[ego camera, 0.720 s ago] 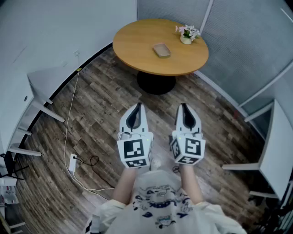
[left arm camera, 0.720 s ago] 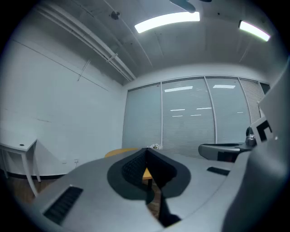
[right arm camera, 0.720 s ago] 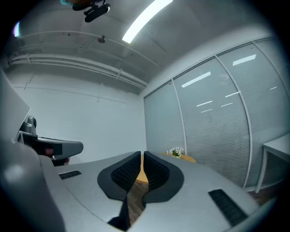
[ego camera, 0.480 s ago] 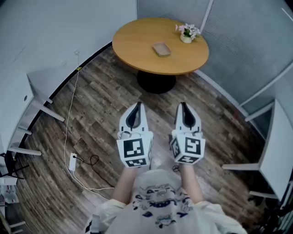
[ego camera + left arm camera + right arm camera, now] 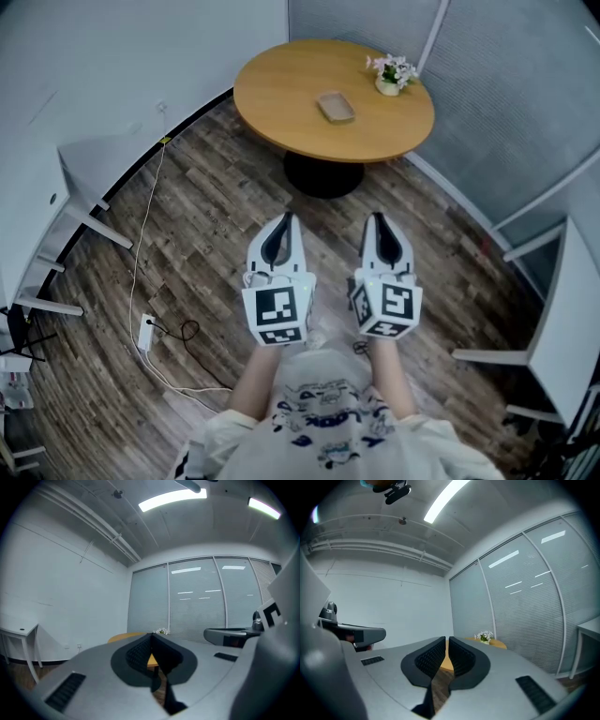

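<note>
Ahead on wood floor (image 5: pixel 216 216): round table (image 5: pixel 281 94).

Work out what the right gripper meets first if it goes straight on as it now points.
The right gripper would probably meet the near edge of the round wooden table, seen straight ahead between its jaws, beyond wood floor. Height is unclear; it might skim over the top.
</note>
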Motion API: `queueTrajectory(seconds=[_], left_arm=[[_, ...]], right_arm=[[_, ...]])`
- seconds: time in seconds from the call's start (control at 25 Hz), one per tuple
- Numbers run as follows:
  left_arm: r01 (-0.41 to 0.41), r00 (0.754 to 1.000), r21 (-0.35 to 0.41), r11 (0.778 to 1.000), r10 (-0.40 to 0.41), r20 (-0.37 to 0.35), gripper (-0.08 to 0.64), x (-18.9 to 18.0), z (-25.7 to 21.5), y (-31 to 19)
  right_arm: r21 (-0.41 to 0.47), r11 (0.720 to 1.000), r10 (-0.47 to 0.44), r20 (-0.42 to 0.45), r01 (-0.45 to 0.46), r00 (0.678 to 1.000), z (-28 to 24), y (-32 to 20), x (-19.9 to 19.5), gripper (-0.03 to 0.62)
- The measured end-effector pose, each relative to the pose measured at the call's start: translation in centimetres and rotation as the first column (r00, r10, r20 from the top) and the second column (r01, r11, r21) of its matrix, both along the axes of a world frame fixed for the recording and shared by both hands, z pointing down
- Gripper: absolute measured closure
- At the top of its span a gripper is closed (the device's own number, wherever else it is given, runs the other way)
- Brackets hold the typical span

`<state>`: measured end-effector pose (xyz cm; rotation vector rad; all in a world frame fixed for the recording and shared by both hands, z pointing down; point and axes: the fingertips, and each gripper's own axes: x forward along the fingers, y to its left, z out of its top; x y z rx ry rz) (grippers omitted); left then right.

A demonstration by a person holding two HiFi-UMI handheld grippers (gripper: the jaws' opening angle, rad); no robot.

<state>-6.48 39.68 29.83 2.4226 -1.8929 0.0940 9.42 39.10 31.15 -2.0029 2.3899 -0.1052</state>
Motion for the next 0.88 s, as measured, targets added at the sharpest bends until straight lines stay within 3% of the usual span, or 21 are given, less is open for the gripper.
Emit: queueTrajectory(seconds=[0.48, 0.88], left_arm=[[0.033, 0.999, -0.040, 0.999, -0.034, -0.008, 0.555, 0.0, 1.9, -2.5], [0.016, 1.000, -0.055, 0.998, -0.017, -0.019, 0.555, -0.3, 3.0, -10.5]], right_arm=[[-0.040, 0.999, -0.019, 0.012, 0.019, 1.000, 2.0, -3.1, 0.7, 0.571], [-0.057, 0.998, -0.006, 0.008, 0.006, 1.000, 3.1, -10.9, 0.4, 0.571]])
